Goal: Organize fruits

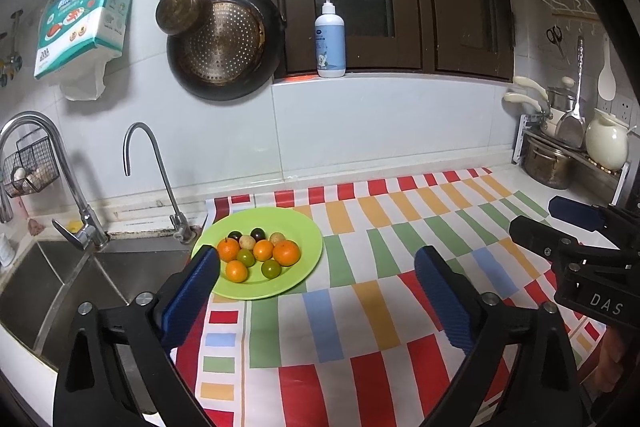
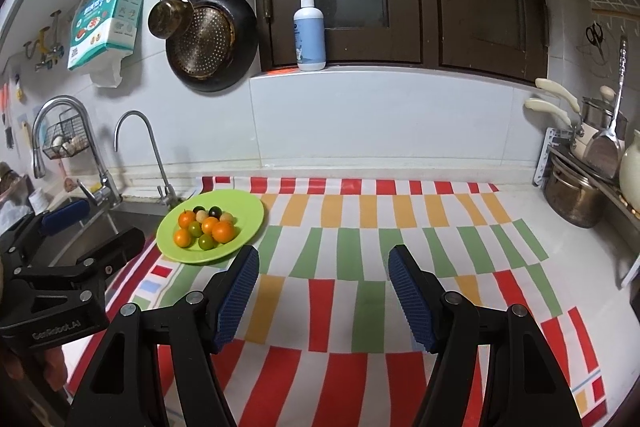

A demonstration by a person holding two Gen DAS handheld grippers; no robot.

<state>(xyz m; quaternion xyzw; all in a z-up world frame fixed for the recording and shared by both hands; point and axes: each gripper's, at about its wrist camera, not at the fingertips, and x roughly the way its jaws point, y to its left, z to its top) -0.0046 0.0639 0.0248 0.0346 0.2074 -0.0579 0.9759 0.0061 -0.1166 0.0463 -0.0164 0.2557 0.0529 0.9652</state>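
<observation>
- Far left: steel sink (image 1: 60, 279) with two taps, no fruit in or beside it.
- Left of centre: green plate (image 1: 308, 247) on the striped cloth (image 1: 360, 327), carrying all visible fruit — four oranges (image 1: 286, 253), two green fruits (image 1: 271, 269), two dark ones (image 1: 258, 233), two pale ones (image 1: 277, 238) — bunched together, touching.
- Judging by that: gathering apparently done, or sorting by kind not yet begun; cannot tell which. No loose fruit anywhere on the cloth.
- Left gripper (image 1: 316, 303): jaws spread wide, nothing between the pads; left pad overlapping the plate's near-left rim in view, fruit just ahead.
- Right gripper (image 2: 324, 295): jaws apart, narrower, empty, over bare cloth; plate up and to the left, near but clear of it.
</observation>
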